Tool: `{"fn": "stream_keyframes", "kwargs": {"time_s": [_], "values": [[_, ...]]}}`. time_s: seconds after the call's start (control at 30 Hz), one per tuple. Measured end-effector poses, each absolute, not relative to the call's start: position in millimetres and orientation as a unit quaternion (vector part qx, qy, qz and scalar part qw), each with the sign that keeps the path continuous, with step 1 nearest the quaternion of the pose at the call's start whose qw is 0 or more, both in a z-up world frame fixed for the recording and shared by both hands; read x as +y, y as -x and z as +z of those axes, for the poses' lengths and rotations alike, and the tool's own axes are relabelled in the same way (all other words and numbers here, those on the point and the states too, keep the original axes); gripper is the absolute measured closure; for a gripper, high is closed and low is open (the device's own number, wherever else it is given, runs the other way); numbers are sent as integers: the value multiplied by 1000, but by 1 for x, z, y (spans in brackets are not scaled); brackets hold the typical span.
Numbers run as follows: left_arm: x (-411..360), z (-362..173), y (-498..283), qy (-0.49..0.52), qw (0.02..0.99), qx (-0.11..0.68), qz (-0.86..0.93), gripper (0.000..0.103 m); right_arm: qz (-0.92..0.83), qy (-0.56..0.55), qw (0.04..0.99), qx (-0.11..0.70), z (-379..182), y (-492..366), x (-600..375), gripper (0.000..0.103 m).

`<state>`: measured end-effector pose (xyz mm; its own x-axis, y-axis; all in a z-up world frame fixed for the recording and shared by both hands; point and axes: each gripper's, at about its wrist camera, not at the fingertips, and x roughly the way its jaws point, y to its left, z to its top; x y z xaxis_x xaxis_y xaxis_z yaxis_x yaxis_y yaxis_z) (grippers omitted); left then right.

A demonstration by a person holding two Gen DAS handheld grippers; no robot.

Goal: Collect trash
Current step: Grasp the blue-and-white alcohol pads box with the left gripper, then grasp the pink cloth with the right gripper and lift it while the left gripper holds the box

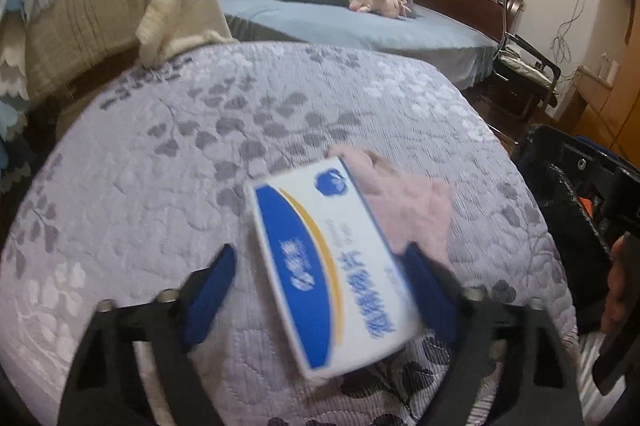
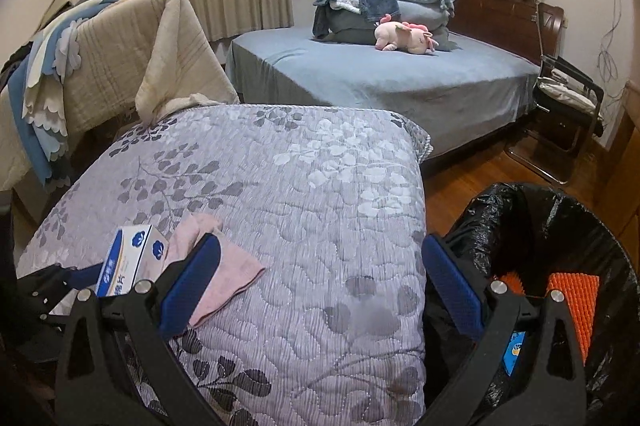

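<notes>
A white and blue cardboard box (image 1: 340,274) lies on the lilac leaf-patterned quilt (image 1: 180,166), partly on top of a pink cloth (image 1: 412,214). My left gripper (image 1: 320,252) is open around the box: the right finger (image 1: 428,286) sits at the box's edge, while the left finger stands a little clear of it. In the right wrist view the same box (image 2: 128,258) and pink cloth (image 2: 228,270) are at the lower left. My right gripper (image 2: 320,242) hangs open and empty over the quilt's (image 2: 300,186) right edge, beside a bin lined with a black bag (image 2: 560,222).
Inside the bin lie an orange spiked item (image 2: 572,302) and a small blue packet (image 2: 514,350). A blue bed (image 2: 380,74) with folded blankets and a pink plush toy (image 2: 404,36) stands behind. Draped cloths (image 2: 120,58) are at the left, a chair (image 2: 568,106) at the right.
</notes>
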<state>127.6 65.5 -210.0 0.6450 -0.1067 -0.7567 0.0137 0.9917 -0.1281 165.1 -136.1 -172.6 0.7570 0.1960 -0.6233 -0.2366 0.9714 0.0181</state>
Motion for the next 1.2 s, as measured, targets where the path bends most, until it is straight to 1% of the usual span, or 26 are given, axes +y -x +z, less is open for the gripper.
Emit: {"fn": "stream_keyframes", "kwargs": {"time_s": [0.03,0.23,0.5,0.67,0.8,0.93,1.2], "values": [[68,-212,-129,64,902,424,-37,36,117,33,936,329,-173,-165,-135,5],[82,-206,-128,86,904,416,-34,43,127,32,934,334,-175,-165,-124,5],[116,-199,-130,66,913,402,13,44,156,30,922,352,-192,-167,-93,5],[135,-216,-135,70,899,432,28,43,164,36,916,363,-201,-168,-80,5],[134,-222,-139,65,896,439,28,42,163,37,914,369,-204,-170,-78,5],[137,-222,-140,72,898,433,27,46,166,36,911,376,-207,-172,-75,5],[153,-210,-137,79,905,415,43,47,182,48,897,399,-225,-177,-50,5]]}}
